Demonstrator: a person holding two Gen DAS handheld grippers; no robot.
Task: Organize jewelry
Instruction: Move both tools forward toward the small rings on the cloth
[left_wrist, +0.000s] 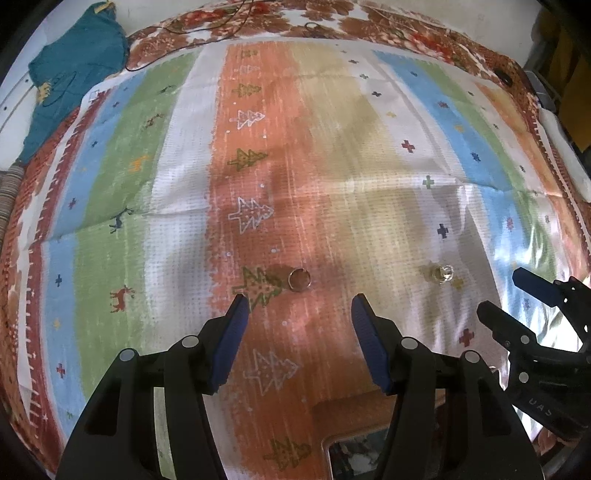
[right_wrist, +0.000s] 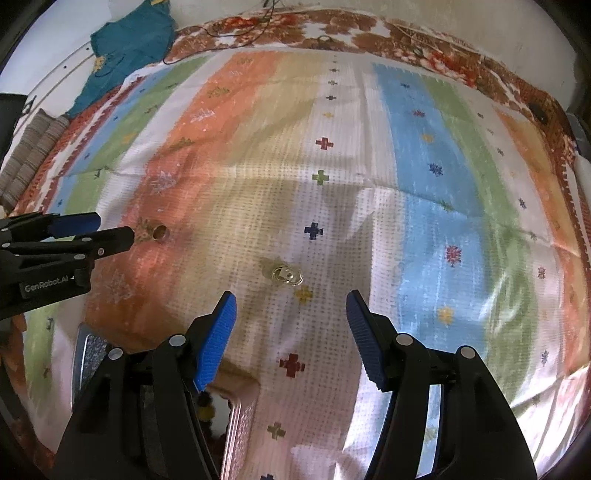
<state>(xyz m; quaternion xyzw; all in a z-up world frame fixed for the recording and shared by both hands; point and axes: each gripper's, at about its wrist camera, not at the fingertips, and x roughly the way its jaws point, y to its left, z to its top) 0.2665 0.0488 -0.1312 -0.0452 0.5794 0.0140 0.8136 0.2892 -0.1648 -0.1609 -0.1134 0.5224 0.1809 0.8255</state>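
A plain gold ring (left_wrist: 299, 279) lies on the orange stripe of the striped cloth (left_wrist: 332, 147), just ahead of my open left gripper (left_wrist: 299, 306). It also shows in the right wrist view (right_wrist: 160, 232), by the left gripper's fingertips (right_wrist: 122, 234). A second ring with a clear stone (left_wrist: 441, 274) lies on the white stripe to the right. In the right wrist view this stone ring (right_wrist: 287, 276) sits just ahead of my open right gripper (right_wrist: 291, 304). Both grippers are empty.
A jewelry box with a pinkish rim (right_wrist: 236, 424) sits near the front edge, under the grippers; it also shows in the left wrist view (left_wrist: 347, 443). A teal garment (left_wrist: 74, 74) lies at the far left. A cable (left_wrist: 221, 29) runs along the back.
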